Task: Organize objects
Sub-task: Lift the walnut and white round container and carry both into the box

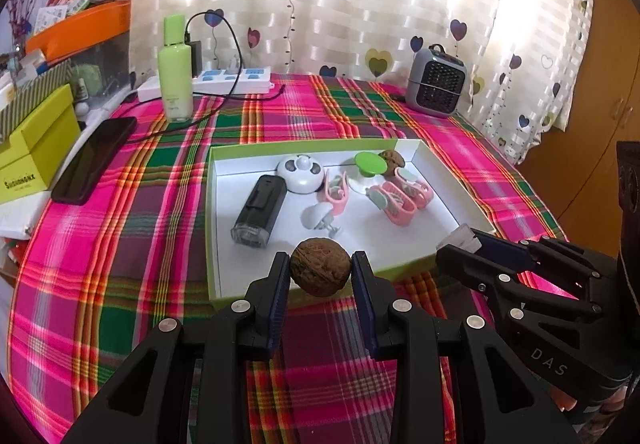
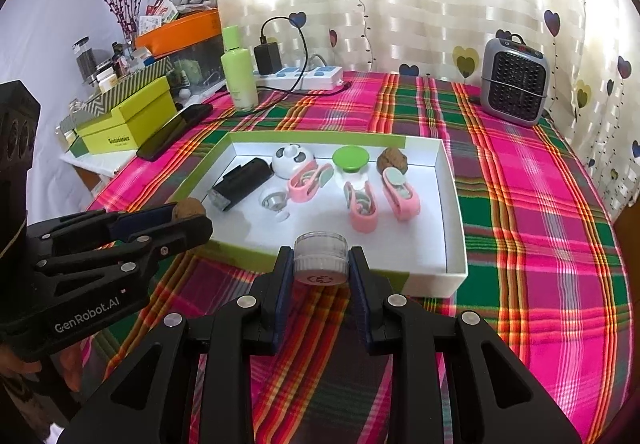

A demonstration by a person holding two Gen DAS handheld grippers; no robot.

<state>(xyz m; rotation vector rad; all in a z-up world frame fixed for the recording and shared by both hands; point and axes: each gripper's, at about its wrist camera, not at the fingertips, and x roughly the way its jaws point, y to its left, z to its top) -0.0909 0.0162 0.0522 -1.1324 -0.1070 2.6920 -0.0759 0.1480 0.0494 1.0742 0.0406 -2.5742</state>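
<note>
The left claw (image 1: 320,268) is pinching a brown walnut (image 1: 320,266) between its two pads, and the right claw (image 2: 320,264) is pinching a small clear jar (image 2: 320,257) with a white lid. Both things hang in the air just over the near edge of the white box (image 2: 450,180) with the green rim, which sits on the desk (image 2: 540,204) with its bright checked cloth. Inside the box there is already another walnut (image 2: 392,160), three pink clips, a black lighter-like thing (image 2: 240,184), a round white gadget and a green-topped jar (image 2: 350,160). So this looks like the carrying step — two more things are on their way into the box. Next, each claw likely needs to reach over the rim, find a bare white spot near the front, go down low and let go gently — the walnut could roll.
</note>
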